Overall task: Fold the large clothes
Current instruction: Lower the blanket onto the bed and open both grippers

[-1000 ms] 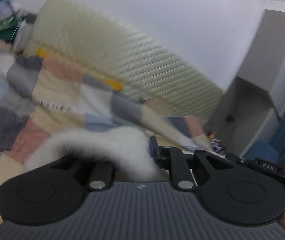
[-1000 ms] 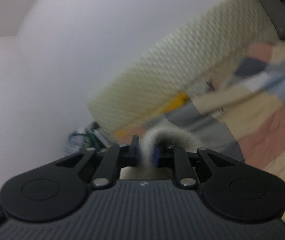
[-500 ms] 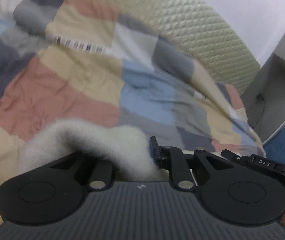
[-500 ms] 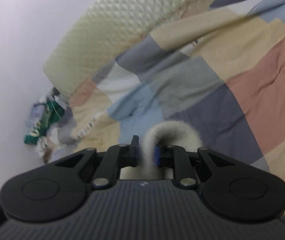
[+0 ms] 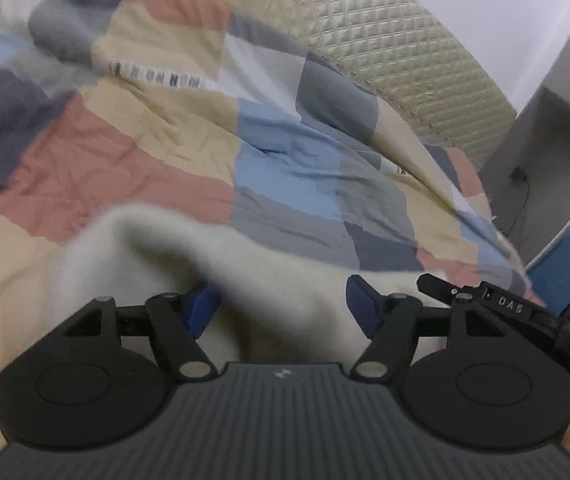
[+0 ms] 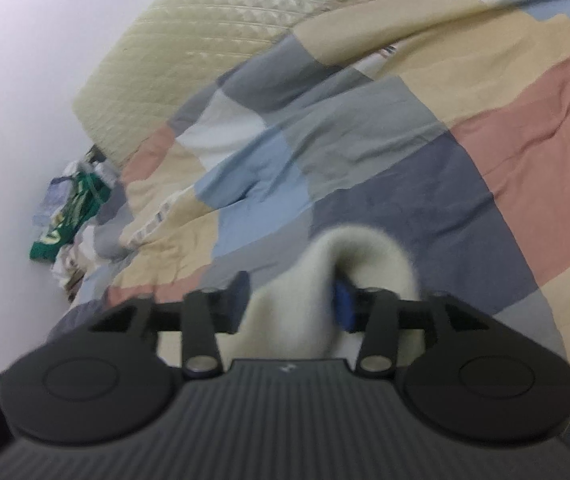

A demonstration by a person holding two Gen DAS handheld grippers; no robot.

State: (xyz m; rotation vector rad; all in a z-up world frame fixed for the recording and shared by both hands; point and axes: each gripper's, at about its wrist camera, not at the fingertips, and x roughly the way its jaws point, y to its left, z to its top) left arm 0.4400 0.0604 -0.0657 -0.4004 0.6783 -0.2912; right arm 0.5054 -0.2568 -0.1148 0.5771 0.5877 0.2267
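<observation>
Both grippers are letting go of the fluffy white garment (image 5: 285, 280) over the bed, and the way the cloth is sitting suggests a fold is just being laid down. The left gripper (image 5: 281, 304) is standing with its blue-padded fingers (image 5: 201, 310) spread wide — its jaws have just been opening — and the pale fleece is lying loosely between them, bulging up in a hump to the left, not pinched. The right gripper (image 6: 291, 296) has also just been opening; its fingers (image 6: 343, 302) are parted, with a narrow tongue of the same garment (image 6: 325, 276) standing between them and curling over the right-hand one. Whether the cloth is brushing that pad I cannot tell. I judge that the release is happening low so the garment settles on the patchwork quilt (image 5: 133, 160) rather than dropping and losing its crease.

The left view is showing the broader spread of fleece, the padded headboard (image 5: 405, 48) and a grey cabinet (image 5: 545, 152) beside the bed — none of that cabinet appears on the other side. The right view alone is showing a heap of green and white clothes (image 6: 73, 216) against the wall at the far edge of the bed.
</observation>
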